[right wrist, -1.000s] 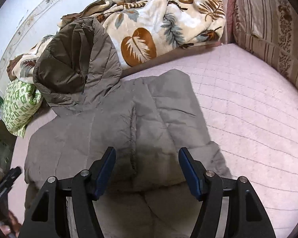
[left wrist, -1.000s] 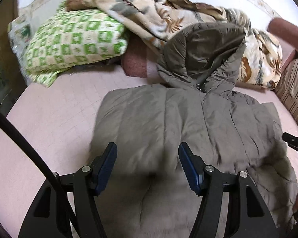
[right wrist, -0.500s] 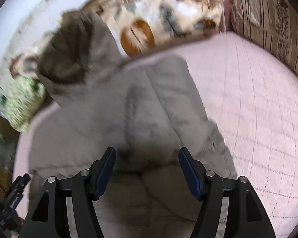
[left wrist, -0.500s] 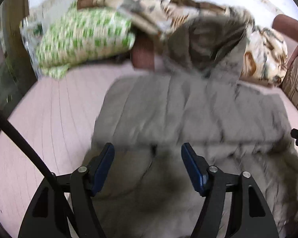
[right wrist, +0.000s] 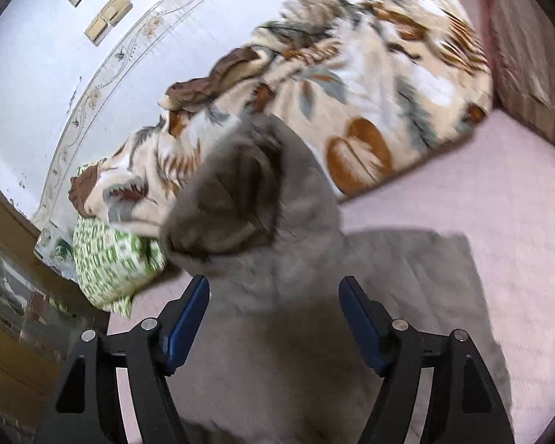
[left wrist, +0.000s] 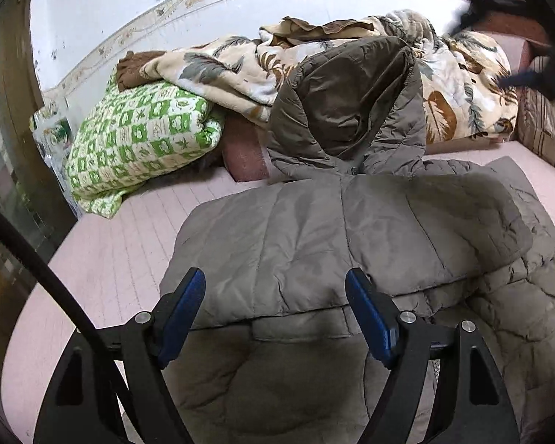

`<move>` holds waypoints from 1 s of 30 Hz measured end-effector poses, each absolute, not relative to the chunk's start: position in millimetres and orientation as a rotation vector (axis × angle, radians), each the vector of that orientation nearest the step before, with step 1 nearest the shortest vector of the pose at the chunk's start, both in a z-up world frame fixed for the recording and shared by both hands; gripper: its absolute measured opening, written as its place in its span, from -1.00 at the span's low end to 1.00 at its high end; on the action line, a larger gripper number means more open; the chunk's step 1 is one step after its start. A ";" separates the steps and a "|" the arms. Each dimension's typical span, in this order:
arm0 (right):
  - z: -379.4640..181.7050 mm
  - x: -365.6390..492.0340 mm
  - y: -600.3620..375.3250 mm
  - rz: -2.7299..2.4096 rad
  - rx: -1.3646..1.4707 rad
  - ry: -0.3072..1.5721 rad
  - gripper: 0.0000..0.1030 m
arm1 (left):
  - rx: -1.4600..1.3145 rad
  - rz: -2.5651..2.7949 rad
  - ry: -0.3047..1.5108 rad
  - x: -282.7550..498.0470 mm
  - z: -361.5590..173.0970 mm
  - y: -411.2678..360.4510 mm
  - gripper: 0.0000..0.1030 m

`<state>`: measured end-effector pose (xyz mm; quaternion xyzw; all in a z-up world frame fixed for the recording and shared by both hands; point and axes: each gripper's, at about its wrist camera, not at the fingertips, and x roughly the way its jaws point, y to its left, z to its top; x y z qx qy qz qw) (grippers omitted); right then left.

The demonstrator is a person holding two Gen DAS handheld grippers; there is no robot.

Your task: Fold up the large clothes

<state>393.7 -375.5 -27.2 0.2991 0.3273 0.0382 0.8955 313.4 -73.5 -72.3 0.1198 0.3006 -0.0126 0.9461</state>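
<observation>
One grey hooded jacket (left wrist: 351, 244) lies spread on the pink bed (left wrist: 129, 244), its lower part folded up over the body, hood against one leaf-print blanket (left wrist: 458, 85). One green checked pillow (left wrist: 140, 140) sits left. Two grippers: left gripper (left wrist: 275, 318) and right gripper (right wrist: 273, 318), jaws opening above the jacket, gripping nothing.

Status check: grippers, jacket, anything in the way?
Left gripper and right gripper opening, nothing clamped. Jacket flat on bed, lower part folded up. Hood leans on blanket.
</observation>
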 end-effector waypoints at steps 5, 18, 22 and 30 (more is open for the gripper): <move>-2.9 454.6 -362.9 0.089 0.676 0.662 0.69 | 0.192 -0.003 0.621 319.9 -68.1 -59.0 0.50; -30.9 552.1 -350.1 -0.010 0.738 0.772 -0.79 | 0.105 0.002 0.636 330.0 -60.0 -33.8 0.50; -28.4 515.8 -342.6 0.032 0.750 0.715 -0.85 | 0.074 0.017 0.641 333.1 -56.9 -23.8 0.50; 6.3 411.1 -309.7 0.169 0.706 0.590 -0.87 | -0.001 0.051 0.636 330.8 -46.9 -0.8 0.50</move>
